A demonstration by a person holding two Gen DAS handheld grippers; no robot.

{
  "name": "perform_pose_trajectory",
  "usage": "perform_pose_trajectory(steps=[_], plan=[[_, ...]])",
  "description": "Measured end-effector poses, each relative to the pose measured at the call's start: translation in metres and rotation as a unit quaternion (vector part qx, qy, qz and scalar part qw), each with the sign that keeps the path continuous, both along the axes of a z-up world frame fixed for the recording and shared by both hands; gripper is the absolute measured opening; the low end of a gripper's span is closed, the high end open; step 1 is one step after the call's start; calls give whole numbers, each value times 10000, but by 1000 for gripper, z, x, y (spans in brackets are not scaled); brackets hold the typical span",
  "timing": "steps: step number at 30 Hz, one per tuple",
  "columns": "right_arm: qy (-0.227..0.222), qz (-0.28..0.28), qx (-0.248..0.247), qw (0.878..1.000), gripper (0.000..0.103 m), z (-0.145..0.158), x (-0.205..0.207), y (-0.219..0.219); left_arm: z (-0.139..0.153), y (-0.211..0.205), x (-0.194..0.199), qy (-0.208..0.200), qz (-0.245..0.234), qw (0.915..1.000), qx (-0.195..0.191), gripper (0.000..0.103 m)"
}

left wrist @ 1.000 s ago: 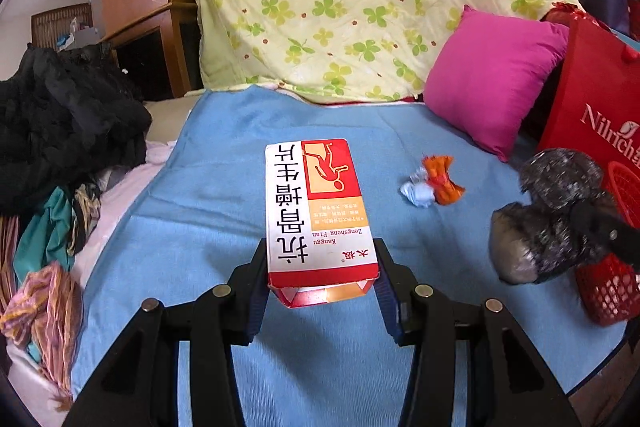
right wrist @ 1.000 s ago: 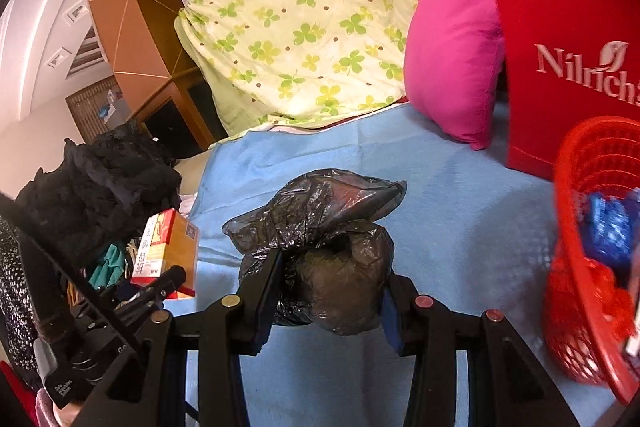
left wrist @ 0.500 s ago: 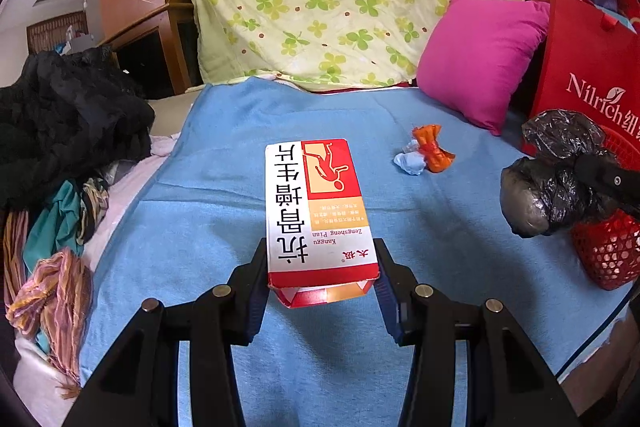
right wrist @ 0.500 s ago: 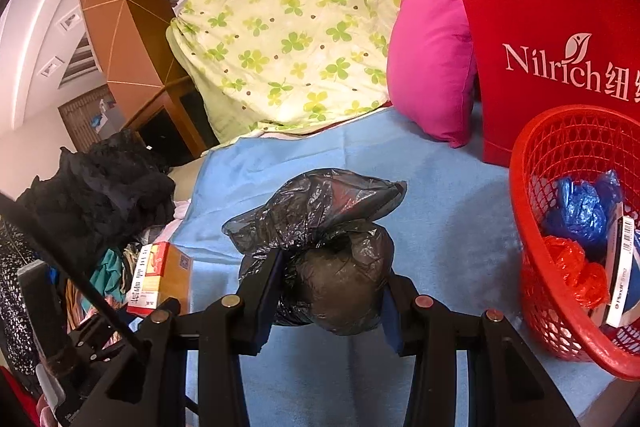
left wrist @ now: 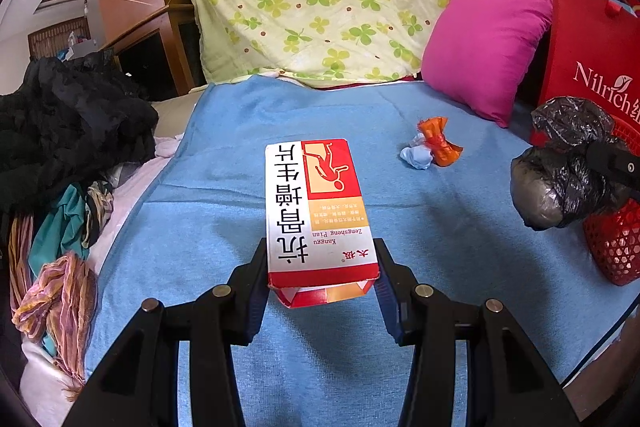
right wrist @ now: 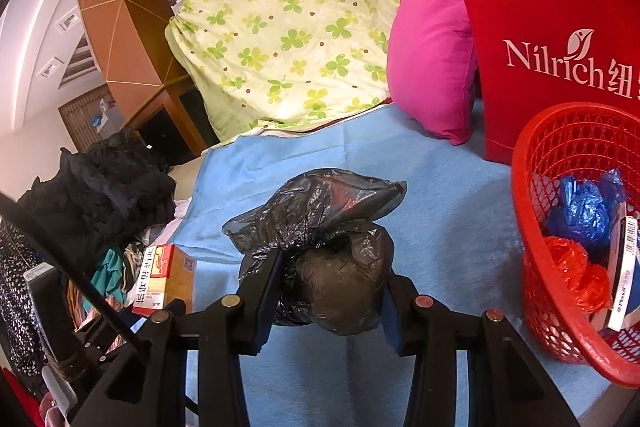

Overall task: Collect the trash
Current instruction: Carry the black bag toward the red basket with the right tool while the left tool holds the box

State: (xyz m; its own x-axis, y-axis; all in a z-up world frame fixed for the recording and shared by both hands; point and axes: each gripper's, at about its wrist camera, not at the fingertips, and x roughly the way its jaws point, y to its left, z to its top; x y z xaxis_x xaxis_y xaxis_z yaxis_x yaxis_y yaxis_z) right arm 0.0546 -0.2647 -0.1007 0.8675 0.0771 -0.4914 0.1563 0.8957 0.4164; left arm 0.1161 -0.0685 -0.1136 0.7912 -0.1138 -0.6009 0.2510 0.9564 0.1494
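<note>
Evidently both grippers were loaded: left gripper (left wrist: 322, 283) clamped the medicine box (left wrist: 318, 211) by its near end; right gripper (right wrist: 328, 291) pinched the black trash bag (right wrist: 324, 247) beside the red basket (right wrist: 532, 267), presumably next for dropping.

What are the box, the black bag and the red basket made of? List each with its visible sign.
Box: printed cardboard, likely; creased end flaps, slight sheen.
Black bag: thin plastic film; glossy crinkles, semi-translucent.
Red basket: moulded plastic, apparently; rigid open lattice, shiny rim.
</note>
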Motion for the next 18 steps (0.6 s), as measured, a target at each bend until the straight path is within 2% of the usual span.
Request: perform_pose_trajectory(steps=[18], plan=[[22, -76, -18, 10000, 47, 0, -8, -6, -3, -15, -5, -23, -139, 9998, 154, 50]])
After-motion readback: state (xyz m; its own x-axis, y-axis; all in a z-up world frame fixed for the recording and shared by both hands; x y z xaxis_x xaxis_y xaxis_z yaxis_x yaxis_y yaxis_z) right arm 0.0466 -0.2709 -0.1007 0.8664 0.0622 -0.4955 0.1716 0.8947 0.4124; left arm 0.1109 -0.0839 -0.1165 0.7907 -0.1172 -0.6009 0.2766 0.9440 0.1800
